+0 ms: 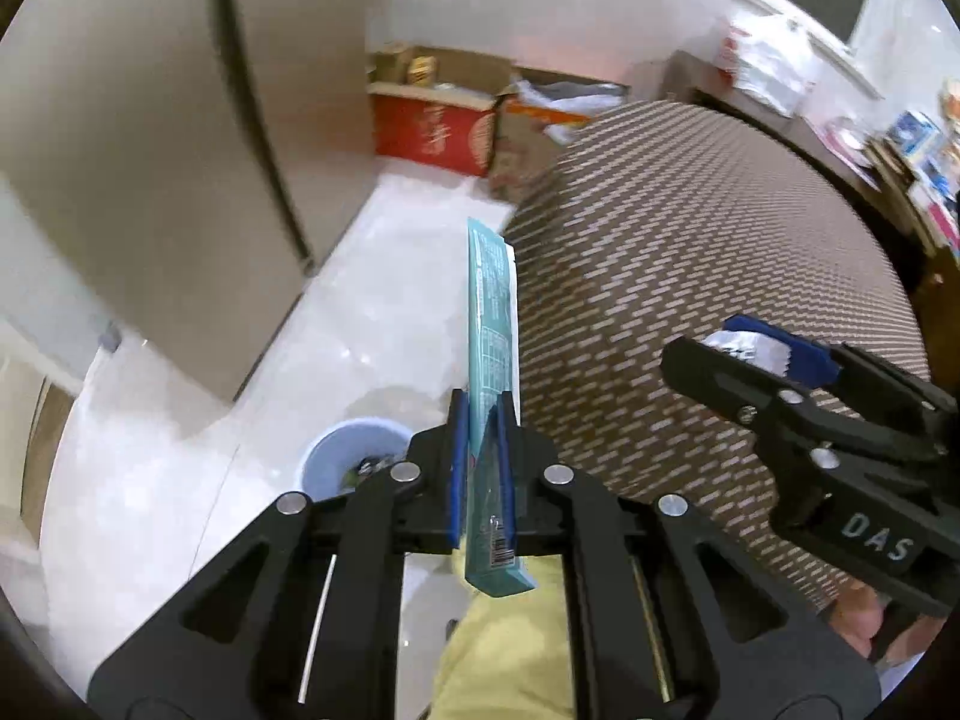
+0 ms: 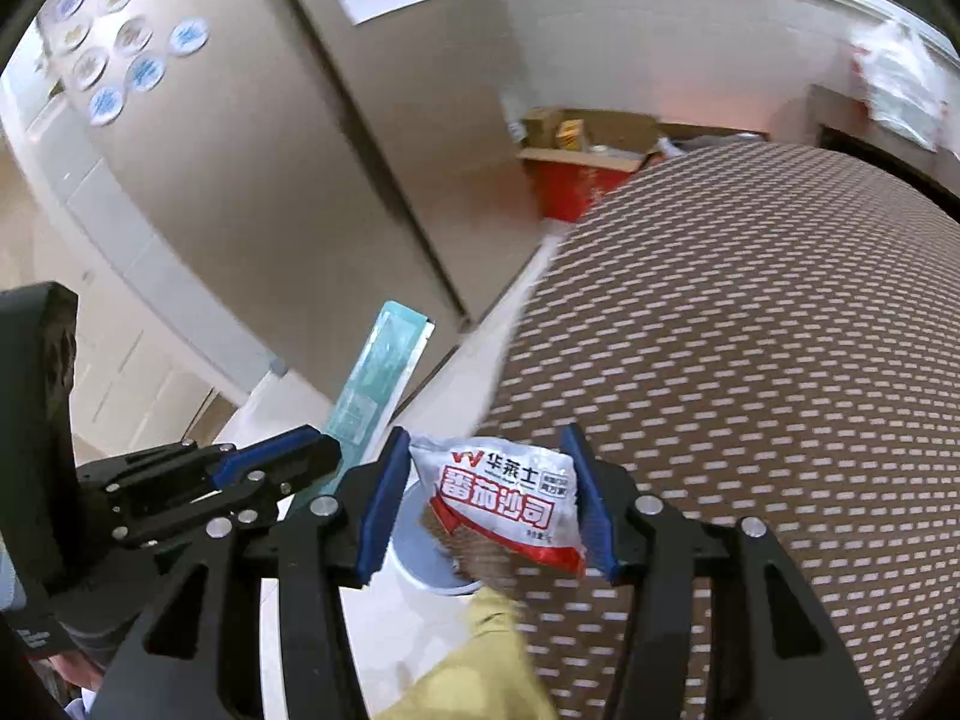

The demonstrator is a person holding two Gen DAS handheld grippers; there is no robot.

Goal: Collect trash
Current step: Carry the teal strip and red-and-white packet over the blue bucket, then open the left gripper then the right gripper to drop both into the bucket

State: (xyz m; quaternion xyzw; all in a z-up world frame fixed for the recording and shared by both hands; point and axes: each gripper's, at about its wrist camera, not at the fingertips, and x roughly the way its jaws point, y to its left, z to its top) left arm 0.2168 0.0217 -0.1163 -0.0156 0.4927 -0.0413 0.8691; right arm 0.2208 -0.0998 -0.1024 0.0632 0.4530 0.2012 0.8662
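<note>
Left gripper [image 1: 480,450]: its blue fingers [image 1: 457,468] are clamping a long teal wrapper [image 1: 489,324] flat between the pads, nearly closed because the wrapper is so thin.
Teal wrapper, long axis: it is running straight out along the fingers, its far end pointing away from the camera over the floor [image 1: 336,312], its barcode end sticking back behind the pads. Gripped low down, most of its length is standing free.
Right gripper [image 2: 489,498]: its fingers [image 2: 381,510] are standing about half apart, pinching a white and red sauce packet [image 2: 510,492] by its two side edges.
Sauce packet, orientation: it is lying across the gap, printed face toward the camera, text reading upright, its long side spanning from pad to pad.
Location: both pieces are hanging in the air beside the patterned table [image 2: 750,360], off its edge.
Bin [image 1: 354,456]: a pale blue one is sitting on the floor just below the two grippers.
Why held so: probably both hands are carrying trash to that bin at once.
</note>
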